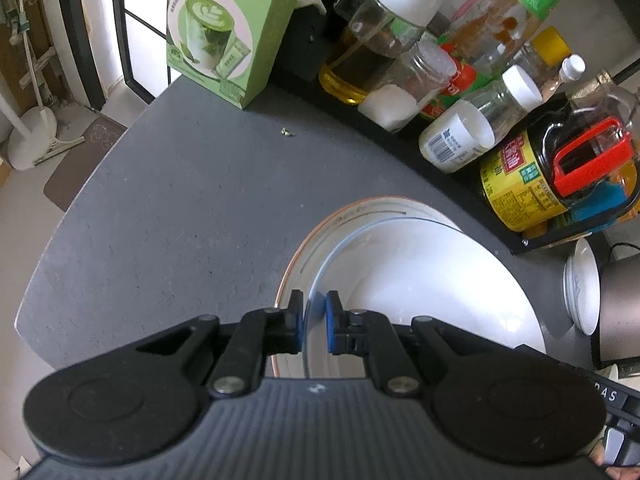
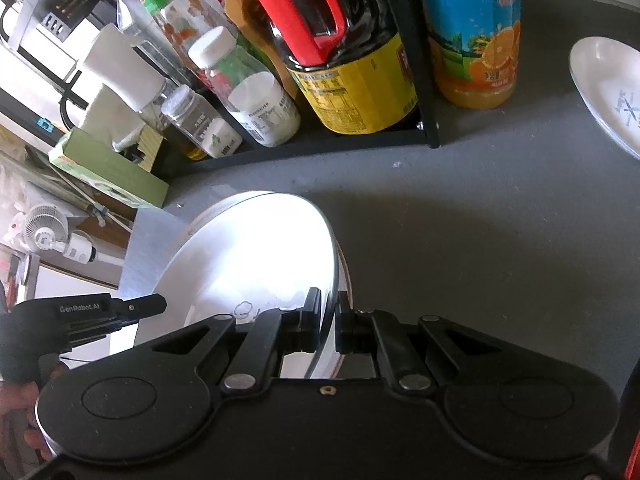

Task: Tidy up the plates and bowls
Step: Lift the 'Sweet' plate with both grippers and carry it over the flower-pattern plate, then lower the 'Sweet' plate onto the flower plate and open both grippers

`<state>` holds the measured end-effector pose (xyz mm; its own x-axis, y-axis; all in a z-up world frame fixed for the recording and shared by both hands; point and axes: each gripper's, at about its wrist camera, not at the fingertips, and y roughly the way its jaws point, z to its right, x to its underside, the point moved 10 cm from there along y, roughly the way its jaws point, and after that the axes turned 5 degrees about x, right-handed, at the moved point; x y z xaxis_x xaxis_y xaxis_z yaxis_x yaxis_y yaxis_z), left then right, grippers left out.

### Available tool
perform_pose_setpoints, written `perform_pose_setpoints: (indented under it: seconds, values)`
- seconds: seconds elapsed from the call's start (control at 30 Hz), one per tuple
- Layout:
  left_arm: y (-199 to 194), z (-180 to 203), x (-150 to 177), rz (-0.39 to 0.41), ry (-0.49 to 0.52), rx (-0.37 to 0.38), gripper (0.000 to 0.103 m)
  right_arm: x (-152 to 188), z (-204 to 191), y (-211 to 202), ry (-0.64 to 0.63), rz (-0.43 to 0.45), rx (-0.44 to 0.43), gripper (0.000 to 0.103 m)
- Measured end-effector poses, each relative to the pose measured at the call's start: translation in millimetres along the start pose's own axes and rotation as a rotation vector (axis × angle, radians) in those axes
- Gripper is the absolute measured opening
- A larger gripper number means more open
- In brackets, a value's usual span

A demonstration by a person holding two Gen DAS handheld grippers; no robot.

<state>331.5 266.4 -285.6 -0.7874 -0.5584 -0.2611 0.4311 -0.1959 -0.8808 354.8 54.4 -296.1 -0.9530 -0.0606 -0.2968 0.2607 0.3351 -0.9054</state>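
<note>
Two black hand-held grippers, each with two short fingers

The left gripper (image 1: 314, 322) has a dark grey ribbed body, two round black discs, silver pivot screws and blue pads (image 1: 331, 320) on its fingers. The right gripper (image 2: 329, 322) has a smooth black body with the same discs, silver screws and black pads. In the right view, the left gripper carries the white lettering "GenRobot.AI" on its side.

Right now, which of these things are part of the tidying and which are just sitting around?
Part of the job:
- white bowl, pinched at its rim by both tongs: left, right
- orange-rimmed plate under it
- small white dish

Just lying about:
- green box
- bottle rack
- orange juice bottle
</note>
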Motion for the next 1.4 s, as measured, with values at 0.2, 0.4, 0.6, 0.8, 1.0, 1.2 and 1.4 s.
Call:
perform_pose_setpoints:
  seconds: [0.2, 0.4, 0.6, 0.8, 1.0, 1.2, 1.4]
  values:
    - [4, 2, 2, -0.008, 0.009, 0.000, 0.010, 4, 5, 0, -0.003, -0.006, 0.017, 0.007]
    - [6, 3, 0, 0.004, 0.027, -0.010, 0.010, 7, 7, 4, -0.023, -0.022, 0.035, 0.009]
    - [10, 3, 1, 0.022, 0.065, -0.060, 0.011, 6, 4, 12, -0.076, -0.045, 0.054, 0.010]
    - [11, 5, -1, 0.047, 0.102, -0.096, 0.011, -2, -2, 17, -0.146, -0.042, 0.075, 0.012]
    - [5, 5, -6, 0.088, 0.111, -0.119, 0.010, -5, -6, 22, -0.183, -0.054, 0.097, 0.017]
    - [3, -6, -11, 0.095, 0.095, -0.163, 0.011, -6, -14, 22, -0.207, -0.053, 0.077, 0.022]
    - [4, -6, -10, 0.091, 0.069, -0.177, 0.012, -6, -10, 21, -0.192, -0.058, 0.048, 0.022]
